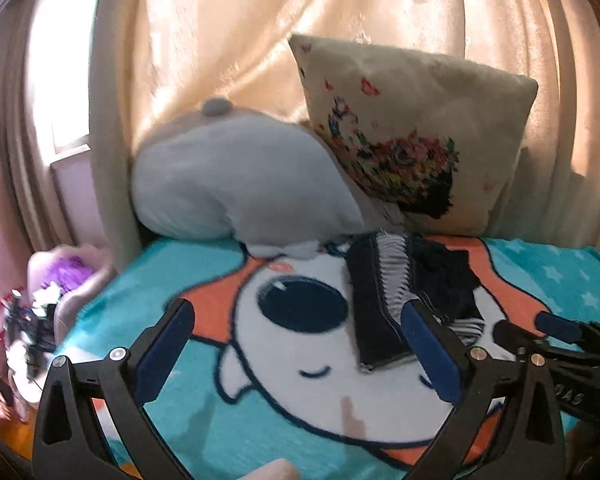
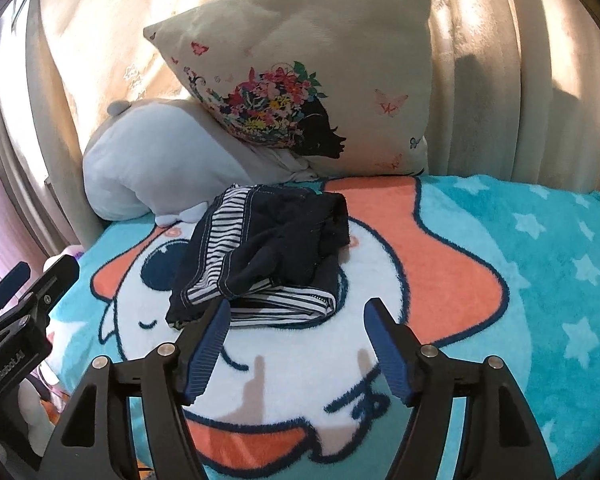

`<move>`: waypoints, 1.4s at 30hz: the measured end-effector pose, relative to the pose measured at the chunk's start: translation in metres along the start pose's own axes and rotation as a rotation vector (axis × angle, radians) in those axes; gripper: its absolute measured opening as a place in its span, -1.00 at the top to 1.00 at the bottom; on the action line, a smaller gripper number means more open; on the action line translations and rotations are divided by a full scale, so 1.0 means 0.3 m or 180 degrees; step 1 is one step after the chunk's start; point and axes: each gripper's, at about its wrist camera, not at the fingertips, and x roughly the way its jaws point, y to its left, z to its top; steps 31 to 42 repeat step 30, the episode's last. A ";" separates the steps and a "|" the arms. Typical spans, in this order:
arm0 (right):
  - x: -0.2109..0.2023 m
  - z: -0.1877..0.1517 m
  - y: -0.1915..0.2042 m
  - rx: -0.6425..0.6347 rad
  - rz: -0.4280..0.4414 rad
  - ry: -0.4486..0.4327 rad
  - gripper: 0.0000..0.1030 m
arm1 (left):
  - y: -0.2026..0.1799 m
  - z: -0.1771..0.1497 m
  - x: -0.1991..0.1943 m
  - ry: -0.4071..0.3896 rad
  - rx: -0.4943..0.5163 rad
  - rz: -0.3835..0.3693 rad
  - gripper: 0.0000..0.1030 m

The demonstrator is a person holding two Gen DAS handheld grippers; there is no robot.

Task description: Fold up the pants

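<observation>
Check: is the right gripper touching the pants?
Cannot tell. In the right wrist view the open right gripper is empty, but its left finger overlaps the pants edge, with neither contact nor a gap plain.

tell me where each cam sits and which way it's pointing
Left wrist: on the left gripper, above the blanket, facing the pillows and curtain; its own open fingers show, plus the right gripper at its right edge.
Right wrist: on the right gripper, looking over the pants toward the same pillows; own open fingers show, left gripper at left edge.
Shared: pants, blanket, floral pillow, grey plush pillow.
</observation>
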 end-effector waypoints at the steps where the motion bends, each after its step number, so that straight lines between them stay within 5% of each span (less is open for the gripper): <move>1: 0.004 -0.001 0.004 -0.0023 -0.0016 0.0011 -0.45 | -0.001 -0.005 0.014 0.0073 0.0001 -0.0027 -0.99; 12: 0.061 -0.026 0.012 -0.0095 -0.0230 0.0211 -0.47 | -0.011 -0.049 0.121 0.0552 -0.0016 -0.0183 -0.99; 42: 0.107 -0.030 0.067 -0.0245 -0.0243 0.0311 -0.51 | -0.006 -0.066 0.194 0.0766 -0.0075 -0.0221 -0.99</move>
